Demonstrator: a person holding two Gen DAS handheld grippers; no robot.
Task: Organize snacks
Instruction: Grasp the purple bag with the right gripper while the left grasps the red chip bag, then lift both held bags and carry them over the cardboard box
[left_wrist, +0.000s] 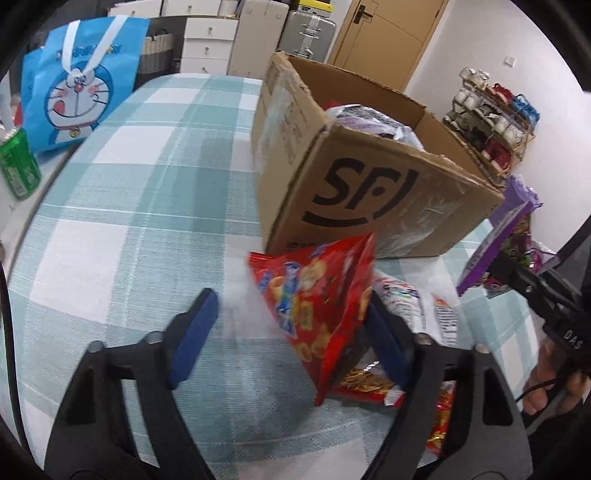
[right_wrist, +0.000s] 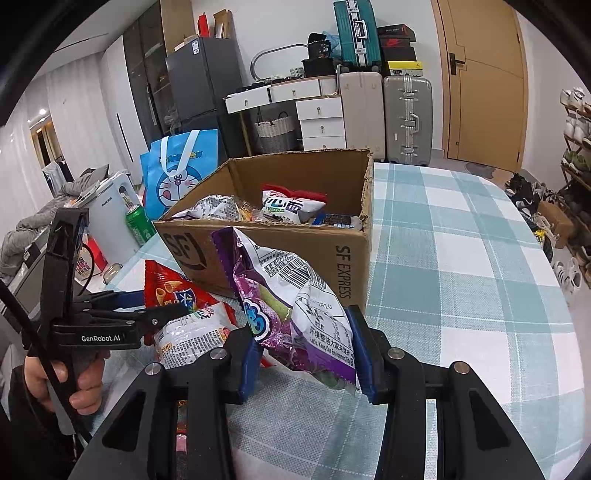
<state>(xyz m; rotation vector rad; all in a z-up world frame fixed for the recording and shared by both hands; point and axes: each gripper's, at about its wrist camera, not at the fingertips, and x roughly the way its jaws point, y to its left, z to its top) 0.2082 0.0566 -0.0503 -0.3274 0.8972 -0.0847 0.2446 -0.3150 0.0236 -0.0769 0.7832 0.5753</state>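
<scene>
- We take the cardboard box (right_wrist: 295, 240) as our landmark: corrugated brown, open-topped, with a black logo printed on its near wall.
- Nearest to us, in front of the box, our right gripper (right_wrist: 304, 358) has its blue-padded fingers closed on a crinkly purple-and-white snack bag (right_wrist: 295, 299), held just off the table.
- Beside it, in front of the box's near-left corner, our left gripper (left_wrist: 291, 325) stands with its jaws wide apart; a glossy red snack bag (left_wrist: 317, 299) stands between the blue pads, leaning against the right one, the left pad clear of it.
- More flat foil packets (left_wrist: 417, 306) lie on the checked teal-and-white tablecloth (right_wrist: 461, 258) in front of the box.
- Inside the box we see several puffy packets (right_wrist: 291, 205) piled loosely.
- Left of the box stand a green can (right_wrist: 139, 225) and, past it, a blue cartoon-print bag (right_wrist: 177, 173) with white ribbon handles.
- Beyond the box are hard-shell suitcases (right_wrist: 406, 118) and a wooden door (right_wrist: 484, 81).
</scene>
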